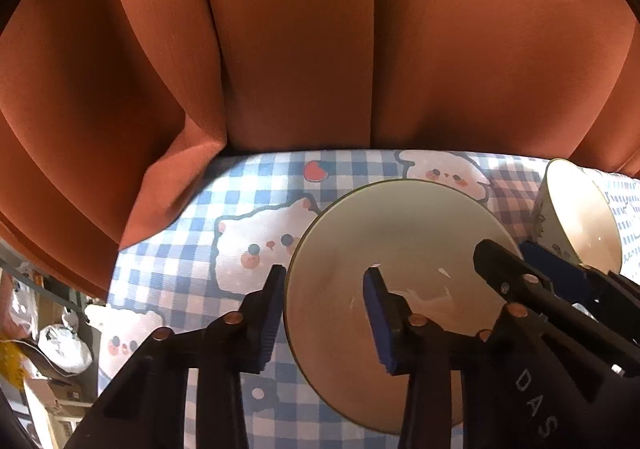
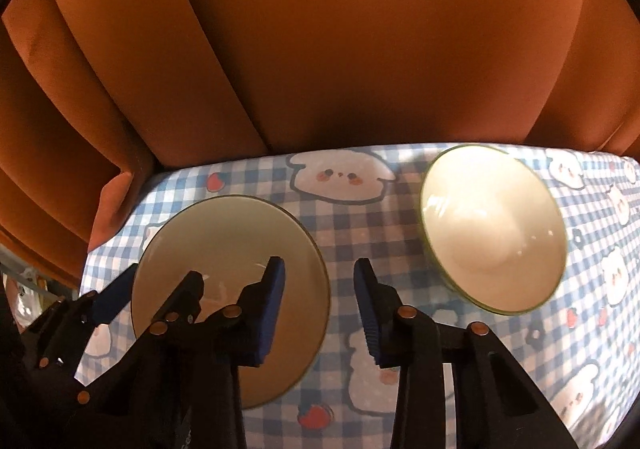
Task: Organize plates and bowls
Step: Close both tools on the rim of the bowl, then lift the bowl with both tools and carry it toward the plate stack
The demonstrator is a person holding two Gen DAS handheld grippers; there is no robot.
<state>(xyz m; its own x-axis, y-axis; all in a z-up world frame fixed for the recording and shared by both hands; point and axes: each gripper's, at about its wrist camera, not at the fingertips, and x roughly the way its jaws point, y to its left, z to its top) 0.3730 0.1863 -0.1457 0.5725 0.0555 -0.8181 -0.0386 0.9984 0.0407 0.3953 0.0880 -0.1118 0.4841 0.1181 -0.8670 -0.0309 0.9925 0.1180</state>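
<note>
A cream plate [image 1: 400,233] with a thin green rim lies on the blue checked tablecloth [image 1: 192,249]; it also shows in the right wrist view [image 2: 224,233]. A cream bowl [image 2: 492,225] with a green rim stands to its right, seen at the right edge in the left wrist view [image 1: 576,217]. My left gripper [image 1: 326,289] is open, its jaws straddling the plate's left rim, one finger outside and one over the plate. My right gripper [image 2: 320,277] is open above the cloth between plate and bowl, its left finger [image 2: 272,297] over the plate's right edge.
Orange curtain folds [image 2: 320,49] hang just behind the table's far edge. The table's left edge drops off to a cluttered floor with bags and boxes [image 1: 48,349]. The cloth carries cartoon bear and heart prints.
</note>
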